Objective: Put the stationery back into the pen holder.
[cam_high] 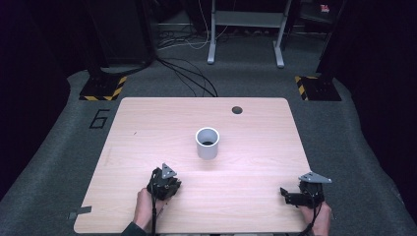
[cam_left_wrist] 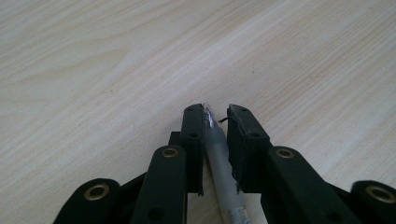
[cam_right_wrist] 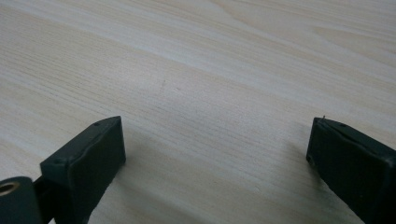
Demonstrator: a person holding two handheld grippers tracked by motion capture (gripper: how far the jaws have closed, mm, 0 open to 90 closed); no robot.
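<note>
- Left gripper (cam_left_wrist: 215, 122) is squeezed on a pen (cam_left_wrist: 219, 154), w/ just a thin grip: pen could slip, miss the cup (cam_high: 207, 143).
- Right gripper (cam_right_wrist: 215, 154) is wide apart, holding nothing.

Light wood-grain worktop (cam_high: 147, 123), rounded corners, dark round grommet hole (cam_high: 237, 110) near far edge at 1 o'clock. Grey carpet floor (cam_high: 59, 147) all round. Black "6" marking (cam_high: 100, 119) on carpet at 10 o'clock, strip of grey tape (cam_high: 78, 213) at 8 o'clock. Two black stand bases with yellow-black hazard tape (cam_high: 103, 87) at 11 and (cam_high: 317, 87) at 1 o'clock. Grey metal frame legs (cam_high: 246, 34) at 12 o'clock. Black and white cables (cam_high: 189, 73) trailing over floor at 12 o'clock. Surroundings dark, sides in shadow; worktop evenly lit.
</note>
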